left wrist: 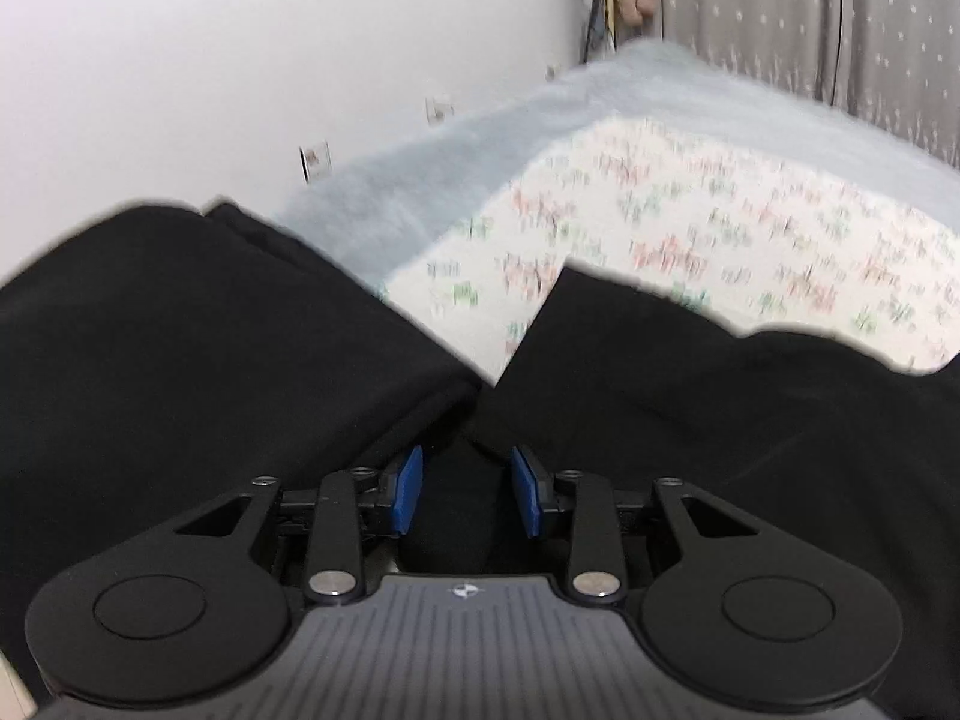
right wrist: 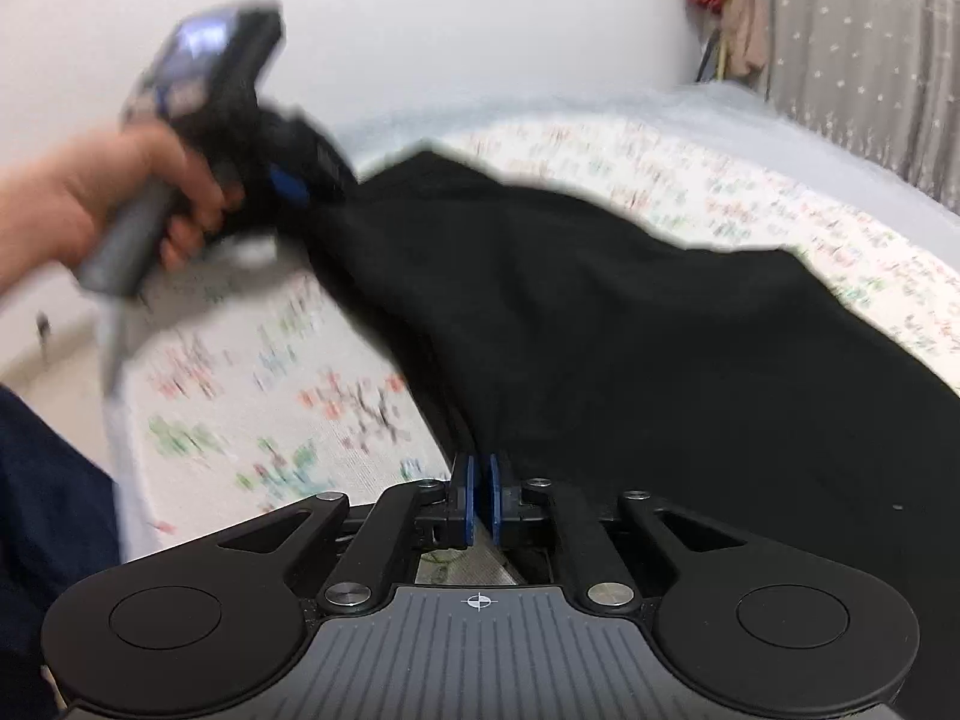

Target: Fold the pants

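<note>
Left gripper (left wrist: 462,489) had its blue pads (left wrist: 409,489) apart, black pants (left wrist: 180,330) bunched between them; I couldn't tell whether they pressed the cloth. Both legs forked away over the floral sheet (left wrist: 690,228), their far ends cut off. From my right wrist view, right gripper (right wrist: 479,495) was pinched together at the pants' (right wrist: 600,312) near edge; the cloth ran lengthwise up-left to the blurred left gripper (right wrist: 294,180) in a hand (right wrist: 120,192)

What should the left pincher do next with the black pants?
Probably squeeze shut. The left gripper has its blue pads apart with the black cloth pants between them, while the right gripper already looks pinched shut at the pants' edge on the flowered sheet.
</note>
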`<state>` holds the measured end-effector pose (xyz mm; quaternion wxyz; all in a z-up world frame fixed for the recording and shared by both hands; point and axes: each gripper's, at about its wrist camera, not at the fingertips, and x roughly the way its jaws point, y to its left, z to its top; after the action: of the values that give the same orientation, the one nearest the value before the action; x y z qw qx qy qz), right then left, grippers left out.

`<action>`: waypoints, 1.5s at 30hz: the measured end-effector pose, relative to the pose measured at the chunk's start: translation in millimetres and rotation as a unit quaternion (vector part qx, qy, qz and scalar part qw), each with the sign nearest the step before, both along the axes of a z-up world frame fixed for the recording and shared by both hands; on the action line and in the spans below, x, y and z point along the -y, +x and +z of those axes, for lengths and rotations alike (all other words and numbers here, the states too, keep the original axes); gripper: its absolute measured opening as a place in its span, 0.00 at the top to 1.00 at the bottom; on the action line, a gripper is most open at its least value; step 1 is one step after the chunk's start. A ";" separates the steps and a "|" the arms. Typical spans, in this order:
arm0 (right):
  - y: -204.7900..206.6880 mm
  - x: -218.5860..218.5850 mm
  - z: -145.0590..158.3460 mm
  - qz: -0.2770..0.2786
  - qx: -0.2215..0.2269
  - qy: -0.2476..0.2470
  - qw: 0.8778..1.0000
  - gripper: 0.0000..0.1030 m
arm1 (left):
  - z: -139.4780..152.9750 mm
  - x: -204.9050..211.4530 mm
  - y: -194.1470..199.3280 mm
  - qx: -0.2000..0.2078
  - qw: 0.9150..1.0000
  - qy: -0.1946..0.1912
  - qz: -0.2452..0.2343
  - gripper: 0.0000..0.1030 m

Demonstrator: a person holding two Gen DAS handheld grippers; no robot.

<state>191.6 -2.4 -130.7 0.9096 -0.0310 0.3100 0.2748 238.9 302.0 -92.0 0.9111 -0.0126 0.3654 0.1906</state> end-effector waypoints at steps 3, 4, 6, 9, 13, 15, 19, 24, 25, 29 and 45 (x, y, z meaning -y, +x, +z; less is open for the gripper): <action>-4.9 41.7 2.8 -0.069 -0.007 0.046 0.997 0.88 | 23.3 17.1 -22.4 0.056 0.998 0.012 -0.017 0.53; -4.1 54.3 -0.5 -0.096 -0.011 0.048 0.994 0.86 | 28.3 25.9 -27.8 0.069 0.997 0.019 -0.034 0.52; 0.1 78.9 -11.7 -0.142 -0.034 0.055 0.988 0.84 | 34.8 49.2 -37.7 0.092 0.992 0.009 -0.090 0.43; 1.7 101.0 -30.3 -0.179 -0.063 0.063 0.980 0.83 | 27.0 90.2 -40.9 0.088 0.980 -0.024 -0.177 0.39; -12.2 106.4 -41.5 -0.174 -0.065 0.059 0.981 0.84 | -9.9 150.3 -35.9 0.015 0.967 -0.021 -0.254 0.39; -19.4 110.3 -38.7 -0.167 -0.066 0.047 0.983 0.84 | -31.8 168.2 -33.9 -0.038 0.964 0.000 -0.263 0.39; -38.4 144.6 -34.0 -0.177 -0.069 0.021 0.982 0.84 | -41.7 169.2 -37.1 -0.063 0.965 0.010 -0.253 0.38; -66.3 224.8 -43.8 -0.235 -0.076 0.073 0.966 0.90 | -41.6 162.8 -41.4 -0.064 0.968 0.009 -0.244 0.39; -74.2 243.6 -45.7 -0.256 -0.076 0.091 0.959 0.90 | -41.9 163.6 -44.1 -0.063 0.967 0.016 -0.245 0.39; -99.5 296.6 -50.3 -0.334 -0.066 0.119 0.932 0.90 | -43.1 165.0 -48.6 -0.060 0.968 0.021 -0.245 0.38; -200.0 479.0 -18.4 -0.658 -0.066 0.042 0.749 0.75 | -39.0 184.2 -38.3 -0.070 0.964 0.050 -0.250 0.38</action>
<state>-8.4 -481.3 -149.1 0.8429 0.2370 0.3010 -0.3778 200.6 117.7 -131.0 0.9012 0.1386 0.4099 -0.0248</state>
